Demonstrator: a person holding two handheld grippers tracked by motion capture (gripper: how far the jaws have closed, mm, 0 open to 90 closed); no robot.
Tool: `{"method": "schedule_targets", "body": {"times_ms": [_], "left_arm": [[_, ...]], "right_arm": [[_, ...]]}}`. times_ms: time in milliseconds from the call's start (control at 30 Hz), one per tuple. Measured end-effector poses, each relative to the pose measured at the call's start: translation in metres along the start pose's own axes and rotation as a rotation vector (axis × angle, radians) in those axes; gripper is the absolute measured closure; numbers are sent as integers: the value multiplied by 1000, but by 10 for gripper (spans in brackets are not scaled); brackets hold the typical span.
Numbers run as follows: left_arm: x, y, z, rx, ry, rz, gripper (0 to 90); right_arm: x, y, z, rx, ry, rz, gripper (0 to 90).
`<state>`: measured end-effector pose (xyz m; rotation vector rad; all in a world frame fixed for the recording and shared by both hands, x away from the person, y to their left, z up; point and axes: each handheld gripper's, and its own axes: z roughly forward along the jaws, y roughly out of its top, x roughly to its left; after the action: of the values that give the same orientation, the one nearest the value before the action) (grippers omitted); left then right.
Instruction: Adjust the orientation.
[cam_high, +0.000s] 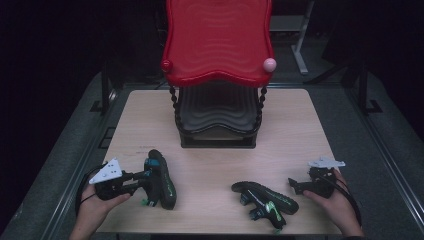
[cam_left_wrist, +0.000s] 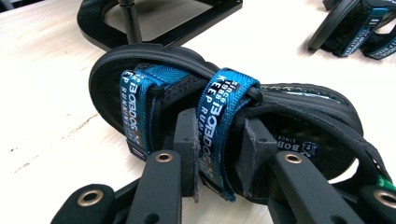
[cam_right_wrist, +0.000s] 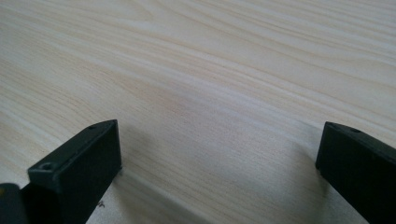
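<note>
Two black sandals with blue straps lie on the wooden table (cam_high: 300, 130). The left sandal (cam_high: 161, 179) rests on its side. My left gripper (cam_high: 141, 179) is shut on its rear blue strap (cam_left_wrist: 215, 126), which carries white lettering, and a fingertip (cam_left_wrist: 186, 140) presses on each side of it. The other sandal (cam_high: 265, 200) lies near the front edge, also seen as the second sandal (cam_left_wrist: 355, 28) far off. My right gripper (cam_high: 295, 186) hovers just right of it, open, low over bare wood (cam_right_wrist: 219, 154).
A two-tier rack stands at the table's back centre, with a red wavy top shelf (cam_high: 218, 40) and a black lower shelf (cam_high: 217, 112). Its black base (cam_left_wrist: 159, 23) lies just behind the held sandal. The floor around the table is dark.
</note>
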<state>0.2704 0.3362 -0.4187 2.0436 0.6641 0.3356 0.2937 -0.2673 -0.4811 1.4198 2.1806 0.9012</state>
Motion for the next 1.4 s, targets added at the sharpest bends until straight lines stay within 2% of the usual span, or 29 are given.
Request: {"method": "schedule_targets", "body": {"times_ms": [200,333,367,400,567,600,767,867,967,1000,1067,1133,1233,1267,1300,1400], "left_arm": [[-2,8,12,-11,-26,13,712],[1,15,26,-22,-59,9,713],[2,19,34,-21,-74,8,713],[2,19,34,-21,-74,8,713],[6,28,57,-9,-120,-1,711],[6,28,57,-9,-120,-1,710],[6,34,77,19,-146,0,703],[5,35,82,18,-153,-5,688],[3,40,78,-27,-147,-28,595],[3,40,78,-27,-147,-28,588],[0,46,66,-64,-145,-29,588],[-2,47,63,-70,-149,-29,595],[-13,50,53,-84,-193,-22,607],[-13,50,53,-84,-193,-22,606],[-21,49,51,-92,-222,-20,604],[-32,47,53,-86,-269,-21,604]], "right_arm": [[0,0,0,1,2,-4,0],[0,-1,-1,0,3,-5,0],[1,-1,-1,-1,3,-5,0],[1,-1,-1,-1,3,-5,0],[1,-1,-1,-1,4,-5,0],[1,-1,-1,-1,4,-5,0],[1,-2,-2,0,7,-8,0],[1,-2,-2,0,7,-8,0],[1,-2,-2,-1,9,-10,0],[1,-2,-2,-1,9,-10,0],[1,-2,-2,-1,10,-12,0],[1,-2,-2,-1,10,-12,0],[1,-2,-2,-1,10,-12,0],[1,-2,-2,-1,10,-12,0],[1,-2,-2,-1,10,-13,0],[1,-2,-2,-1,11,-12,0]]}}
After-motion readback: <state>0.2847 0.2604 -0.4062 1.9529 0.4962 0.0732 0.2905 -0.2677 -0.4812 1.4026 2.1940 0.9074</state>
